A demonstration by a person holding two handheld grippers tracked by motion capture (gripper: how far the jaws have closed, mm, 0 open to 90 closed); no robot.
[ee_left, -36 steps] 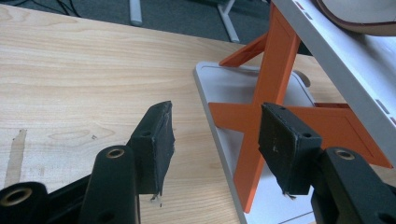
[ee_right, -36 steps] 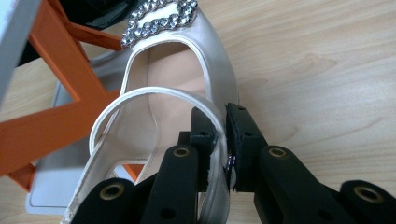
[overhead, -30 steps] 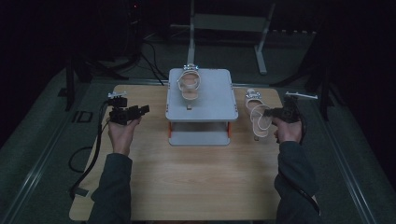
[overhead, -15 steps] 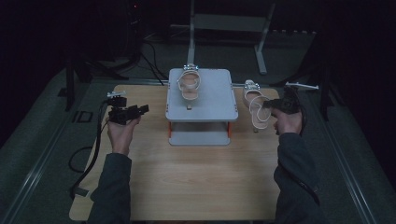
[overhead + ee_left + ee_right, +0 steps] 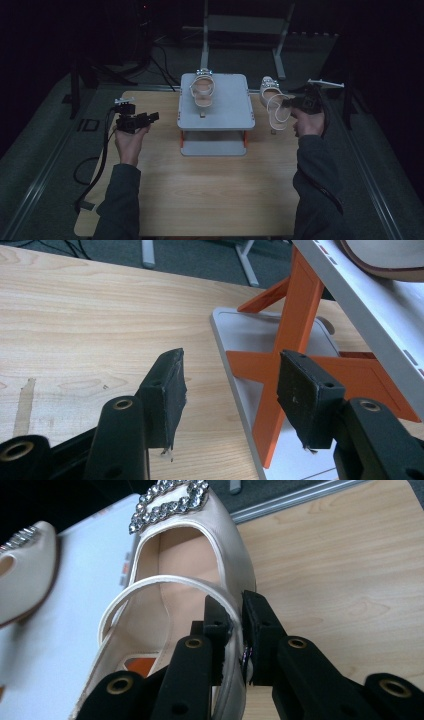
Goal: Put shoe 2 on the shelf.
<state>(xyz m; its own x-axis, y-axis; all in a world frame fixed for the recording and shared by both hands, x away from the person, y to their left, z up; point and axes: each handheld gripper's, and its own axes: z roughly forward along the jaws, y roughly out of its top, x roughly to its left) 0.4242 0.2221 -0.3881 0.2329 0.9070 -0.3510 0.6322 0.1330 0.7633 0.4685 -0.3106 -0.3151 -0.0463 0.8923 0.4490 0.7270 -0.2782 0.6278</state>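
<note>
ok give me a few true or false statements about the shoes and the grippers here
1. The right gripper is clamped on the back strap of a cream shoe. True.
2. The left gripper holds the other shoe. False: its jaws stand open with nothing between them, pointing at the orange-legged rack.
3. A second shoe sits on the rack's top shelf. True.
4. The held shoe is a black boot. False: it is a cream open shoe with a rhinestone buckle.
5. The wooden table is covered by a cloth. False: bare wood.

Two shoes (image 5: 202,91) (image 5: 274,102), one two-tier rack (image 5: 215,112), one bench (image 5: 210,195), two grippers (image 5: 155,116) (image 5: 285,104) and two hands (image 5: 129,142) (image 5: 307,122)
</note>
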